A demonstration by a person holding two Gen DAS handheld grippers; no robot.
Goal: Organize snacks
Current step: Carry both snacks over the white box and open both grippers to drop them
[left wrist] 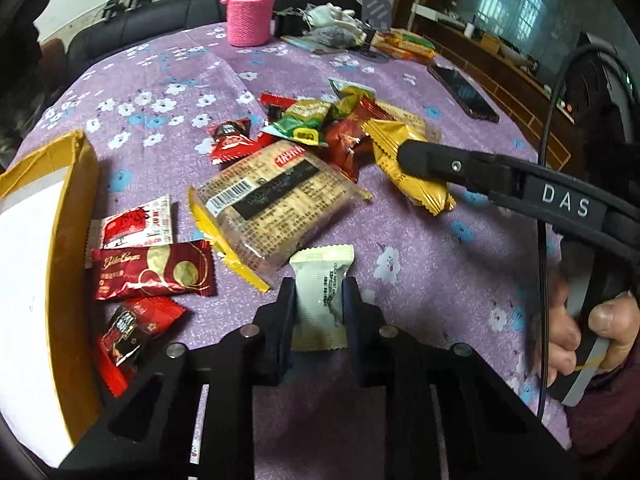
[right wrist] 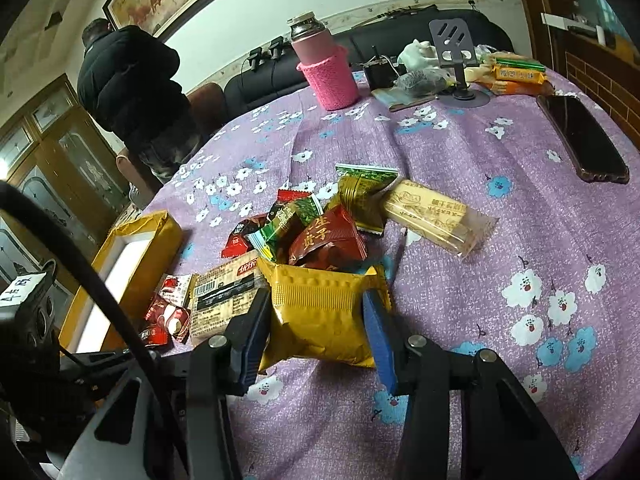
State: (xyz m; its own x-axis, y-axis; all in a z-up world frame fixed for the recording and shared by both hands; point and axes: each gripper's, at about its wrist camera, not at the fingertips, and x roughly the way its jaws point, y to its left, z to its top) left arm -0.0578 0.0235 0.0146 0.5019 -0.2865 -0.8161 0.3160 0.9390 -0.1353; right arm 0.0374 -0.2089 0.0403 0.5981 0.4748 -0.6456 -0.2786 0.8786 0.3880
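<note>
Left gripper (left wrist: pixel 320 300) clamped on white sachet (left wrist: pixel 321 280), right gripper (right wrist: pixel 316 316) pinched gold packet (right wrist: pixel 320 316), purple floral tablecloth (right wrist: pixel 460 152) beneath

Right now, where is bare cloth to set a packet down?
Bare cloth lies between the snack pile and the pink flask, and in the right wrist view right of the gold packet, below the phone. It is crowded between the yellow box and the pile.

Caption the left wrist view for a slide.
Left gripper shut on a white snack packet, right gripper at a gold packet, box alongside.
</note>
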